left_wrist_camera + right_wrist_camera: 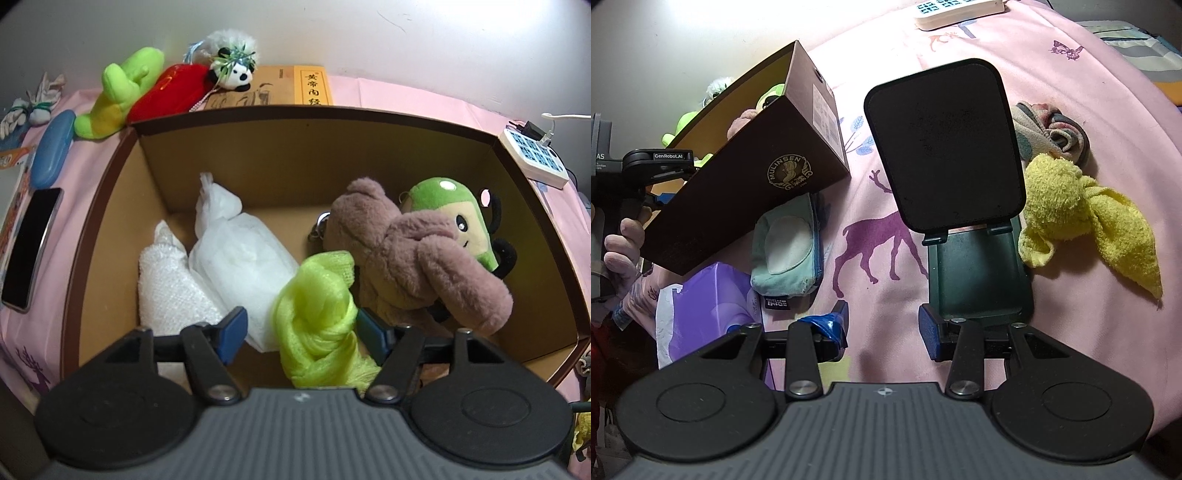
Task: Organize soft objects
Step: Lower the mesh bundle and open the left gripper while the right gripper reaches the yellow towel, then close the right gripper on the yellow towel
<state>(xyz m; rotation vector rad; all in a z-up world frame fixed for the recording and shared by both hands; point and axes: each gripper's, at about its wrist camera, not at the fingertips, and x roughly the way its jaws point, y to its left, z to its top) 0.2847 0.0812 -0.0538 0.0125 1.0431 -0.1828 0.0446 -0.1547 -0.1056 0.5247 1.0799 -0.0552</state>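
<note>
In the left wrist view my left gripper (303, 332) hangs inside a brown cardboard box (295, 114), open, with a knotted neon-green cloth (317, 317) lying between its blue pads; the left pad stands clear of it. Also in the box are a white towel (170, 288), a white bag (236, 251), a brown plush (406, 258) and a green plush (450, 210). My right gripper (882, 328) hovers open over the pink sheet (1071, 74) with nothing between its fingers. A knotted yellow towel (1071, 214) and a rolled multicoloured cloth (1049, 129) lie to its right.
Behind the box lie a green-yellow plush (118, 92), a red plush (170, 92), a panda (232, 70) and a book (280, 88). A phone (33, 247) and a blue case (51, 147) sit to its left. A black phone stand (945, 147), teal pouch (786, 251) and purple pack (709, 306) surround the right gripper.
</note>
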